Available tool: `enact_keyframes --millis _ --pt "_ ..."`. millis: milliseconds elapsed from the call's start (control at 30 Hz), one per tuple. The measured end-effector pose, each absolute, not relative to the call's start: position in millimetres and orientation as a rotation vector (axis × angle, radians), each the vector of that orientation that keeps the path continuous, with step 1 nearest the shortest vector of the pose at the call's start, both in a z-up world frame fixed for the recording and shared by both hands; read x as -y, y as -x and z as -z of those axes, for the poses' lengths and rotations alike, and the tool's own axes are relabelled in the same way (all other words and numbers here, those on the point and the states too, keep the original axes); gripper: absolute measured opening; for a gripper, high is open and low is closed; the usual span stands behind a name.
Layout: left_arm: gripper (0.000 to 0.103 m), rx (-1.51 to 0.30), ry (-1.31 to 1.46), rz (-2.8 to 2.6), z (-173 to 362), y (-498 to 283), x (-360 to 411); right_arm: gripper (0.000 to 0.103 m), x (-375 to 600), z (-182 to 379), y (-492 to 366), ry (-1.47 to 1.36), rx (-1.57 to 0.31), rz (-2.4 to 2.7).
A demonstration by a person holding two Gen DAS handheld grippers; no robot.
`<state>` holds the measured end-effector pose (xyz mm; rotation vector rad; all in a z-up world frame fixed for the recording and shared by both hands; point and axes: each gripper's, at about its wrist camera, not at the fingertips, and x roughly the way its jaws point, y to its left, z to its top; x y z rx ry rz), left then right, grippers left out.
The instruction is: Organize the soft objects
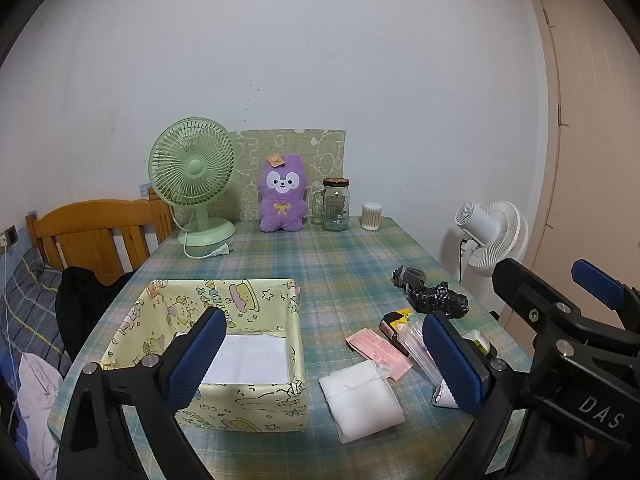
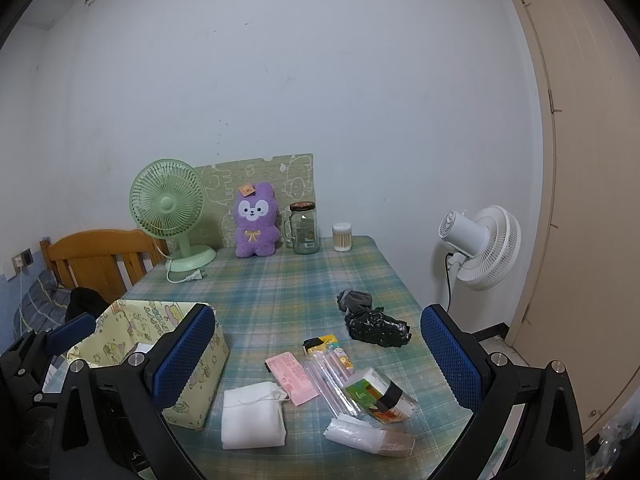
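My left gripper [image 1: 326,360] stands open above the near table edge, with nothing between its blue pads [image 1: 200,354]. A yellow cartoon-print fabric box [image 1: 295,344] sits under its left finger, white paper on its floor. A folded white cloth [image 1: 362,400] lies just right of the box. My right gripper [image 2: 318,356] is open too and holds nothing. Below it lie the white cloth [image 2: 252,416], a pink packet [image 2: 290,376], a tissue pack [image 2: 378,396] and a clear plastic bag [image 2: 368,436]. A grey sock [image 2: 356,298] and a black crumpled bag [image 2: 380,328] lie farther back. A purple plush [image 2: 255,220] stands at the wall.
A green desk fan [image 1: 192,176], a glass jar [image 1: 335,204] and a cotton swab tub [image 1: 371,216] line the table's far edge. A wooden chair [image 1: 96,232] stands left of the table. A white standing fan [image 2: 480,248] and a door [image 2: 592,200] are on the right.
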<state>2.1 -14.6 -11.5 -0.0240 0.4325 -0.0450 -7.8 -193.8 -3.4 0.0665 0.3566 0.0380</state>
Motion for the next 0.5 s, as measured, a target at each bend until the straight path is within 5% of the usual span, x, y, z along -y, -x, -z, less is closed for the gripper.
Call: enact_keyframes --millis 500 --pt "0.097 -0.456 0.020 0.048 22 -5 27 0.102 199 10 5 -0.061 -0.365 -0.019"
